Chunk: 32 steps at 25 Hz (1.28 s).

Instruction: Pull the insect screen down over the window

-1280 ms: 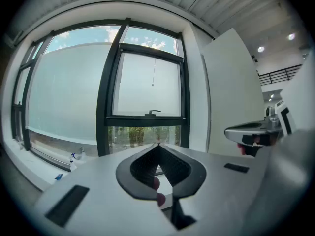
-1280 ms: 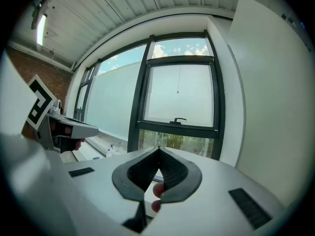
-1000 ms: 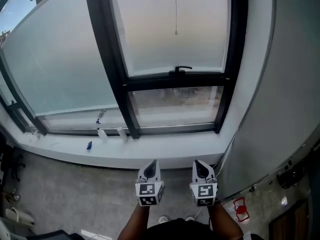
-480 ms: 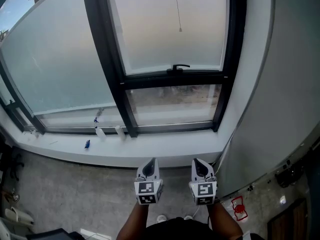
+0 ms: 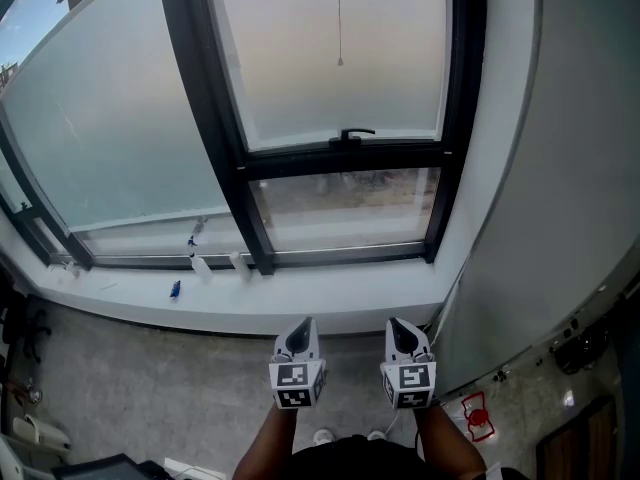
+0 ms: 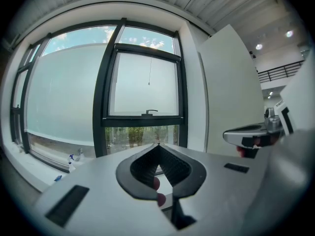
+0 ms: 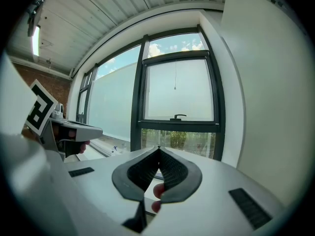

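A black-framed window (image 5: 215, 118) rises ahead of me. A thin pull cord (image 5: 339, 28) hangs in front of its pale upper pane, the tip ending well above a black handle (image 5: 357, 133) on the crossbar. The cord (image 6: 149, 73) and handle (image 6: 150, 112) also show in the left gripper view, and the same cord (image 7: 174, 77) and handle (image 7: 179, 116) in the right gripper view. Both grippers are held low at my waist, far from the window. My left gripper (image 5: 303, 327) is shut and empty. My right gripper (image 5: 398, 326) is shut and empty too.
A white sill (image 5: 330, 308) runs below the window, with small spray bottles (image 5: 197, 253) and a blue item (image 5: 176, 289) on it. A white wall (image 5: 570, 168) stands close on the right. A red object (image 5: 481, 418) lies on the floor by my right foot.
The hanging cord has swung slightly left and the view has shifted a little. Both grippers stay in place, shut.
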Each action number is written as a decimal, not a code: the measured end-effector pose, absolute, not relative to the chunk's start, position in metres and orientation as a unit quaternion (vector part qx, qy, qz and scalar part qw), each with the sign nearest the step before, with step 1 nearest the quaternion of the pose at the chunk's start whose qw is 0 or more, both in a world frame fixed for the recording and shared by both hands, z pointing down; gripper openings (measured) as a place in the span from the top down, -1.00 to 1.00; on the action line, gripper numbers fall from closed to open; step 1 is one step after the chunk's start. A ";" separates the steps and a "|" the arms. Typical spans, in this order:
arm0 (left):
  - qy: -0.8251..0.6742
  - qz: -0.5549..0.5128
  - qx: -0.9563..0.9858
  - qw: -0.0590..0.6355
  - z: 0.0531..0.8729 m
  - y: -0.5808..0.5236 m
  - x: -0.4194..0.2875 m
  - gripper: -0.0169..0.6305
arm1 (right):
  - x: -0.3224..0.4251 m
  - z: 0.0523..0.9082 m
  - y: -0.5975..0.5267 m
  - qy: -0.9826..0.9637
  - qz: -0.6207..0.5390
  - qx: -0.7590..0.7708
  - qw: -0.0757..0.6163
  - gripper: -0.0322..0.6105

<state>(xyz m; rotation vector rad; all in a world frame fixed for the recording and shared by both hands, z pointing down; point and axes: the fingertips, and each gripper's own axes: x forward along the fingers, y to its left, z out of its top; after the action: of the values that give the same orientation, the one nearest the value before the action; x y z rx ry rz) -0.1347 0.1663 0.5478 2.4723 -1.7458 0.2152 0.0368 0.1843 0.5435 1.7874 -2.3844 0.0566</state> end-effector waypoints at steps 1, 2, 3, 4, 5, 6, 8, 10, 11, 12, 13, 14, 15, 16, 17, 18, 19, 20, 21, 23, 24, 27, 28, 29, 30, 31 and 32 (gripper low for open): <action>-0.574 0.073 0.814 0.054 0.549 0.167 -0.132 0.94 | 0.040 0.544 0.184 -0.797 0.019 0.599 0.080 0.89; -0.574 0.074 0.814 0.055 0.549 0.168 -0.130 0.94 | 0.043 0.545 0.185 -0.795 0.020 0.601 0.079 0.89; -0.573 0.074 0.814 0.055 0.550 0.169 -0.128 0.94 | 0.046 0.545 0.185 -0.794 0.021 0.603 0.077 0.89; -0.573 0.074 0.814 0.056 0.550 0.170 -0.126 0.94 | 0.048 0.544 0.186 -0.792 0.022 0.605 0.076 0.89; -0.574 0.073 0.814 0.056 0.550 0.171 -0.125 0.94 | 0.050 0.542 0.186 -0.792 0.021 0.606 0.076 0.89; -0.577 0.073 0.812 0.055 0.549 0.172 -0.124 0.94 | 0.052 0.540 0.186 -0.793 0.018 0.604 0.077 0.89; -0.585 0.074 0.806 0.050 0.548 0.172 -0.122 0.94 | 0.052 0.533 0.184 -0.800 0.006 0.595 0.078 0.89; -0.590 0.078 0.802 0.041 0.547 0.173 -0.116 0.94 | 0.052 0.526 0.183 -0.806 -0.007 0.587 0.079 0.89; -0.592 0.080 0.801 0.037 0.547 0.173 -0.113 0.94 | 0.050 0.526 0.184 -0.810 -0.010 0.581 0.081 0.89; -0.592 0.081 0.801 0.035 0.547 0.173 -0.110 0.94 | 0.048 0.527 0.185 -0.814 -0.010 0.576 0.081 0.89; -0.593 0.082 0.801 0.035 0.547 0.173 -0.107 0.94 | 0.046 0.528 0.186 -0.817 -0.010 0.571 0.080 0.89; -0.592 0.081 0.801 0.035 0.547 0.173 -0.104 0.94 | 0.045 0.529 0.186 -0.819 -0.009 0.569 0.078 0.89; -0.592 0.080 0.801 0.036 0.546 0.172 -0.102 0.94 | 0.046 0.529 0.186 -0.819 -0.008 0.569 0.076 0.89; -0.592 0.079 0.801 0.036 0.546 0.170 -0.100 0.94 | 0.047 0.529 0.184 -0.818 -0.008 0.570 0.075 0.89; -0.591 0.078 0.802 0.036 0.546 0.168 -0.099 0.94 | 0.049 0.530 0.181 -0.817 -0.008 0.572 0.075 0.89; -0.591 0.078 0.802 0.036 0.546 0.164 -0.097 0.94 | 0.052 0.532 0.177 -0.815 -0.009 0.575 0.076 0.89; -0.590 0.078 0.802 0.036 0.546 0.161 -0.096 0.94 | 0.054 0.532 0.173 -0.813 -0.009 0.578 0.077 0.89; -0.590 0.078 0.803 0.036 0.546 0.157 -0.095 0.94 | 0.057 0.534 0.168 -0.810 -0.010 0.581 0.078 0.89; -0.590 0.077 0.803 0.036 0.547 0.152 -0.095 0.94 | 0.059 0.536 0.162 -0.809 -0.010 0.583 0.079 0.89; -0.589 0.076 0.804 0.037 0.549 0.140 -0.094 0.94 | 0.061 0.538 0.149 -0.807 -0.009 0.585 0.078 0.89; -0.587 0.077 0.805 0.038 0.552 0.133 -0.093 0.94 | 0.062 0.537 0.143 -0.806 -0.009 0.587 0.078 0.89; -0.583 0.080 0.807 0.042 0.558 0.110 -0.096 0.94 | 0.062 0.537 0.121 -0.800 -0.009 0.595 0.078 0.89; -0.583 0.079 0.808 0.044 0.558 0.100 -0.098 0.94 | 0.061 0.538 0.113 -0.798 -0.008 0.597 0.081 0.89; -0.583 0.078 0.808 0.047 0.558 0.090 -0.100 0.94 | 0.060 0.538 0.104 -0.797 -0.008 0.598 0.084 0.89; -0.583 0.078 0.807 0.049 0.558 0.080 -0.102 0.94 | 0.058 0.538 0.095 -0.798 -0.010 0.596 0.085 0.89; -0.582 0.078 0.807 0.052 0.558 0.070 -0.104 0.94 | 0.055 0.538 0.086 -0.801 -0.012 0.593 0.083 0.89; -0.582 0.079 0.808 0.054 0.559 0.060 -0.105 0.94 | 0.052 0.539 0.076 -0.803 -0.012 0.591 0.081 0.89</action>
<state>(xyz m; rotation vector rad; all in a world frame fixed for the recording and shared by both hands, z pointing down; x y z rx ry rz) -0.1054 0.0602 0.5590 2.4538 -1.7670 0.2397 0.0525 0.0762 0.5385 1.7658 -2.3997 -0.0362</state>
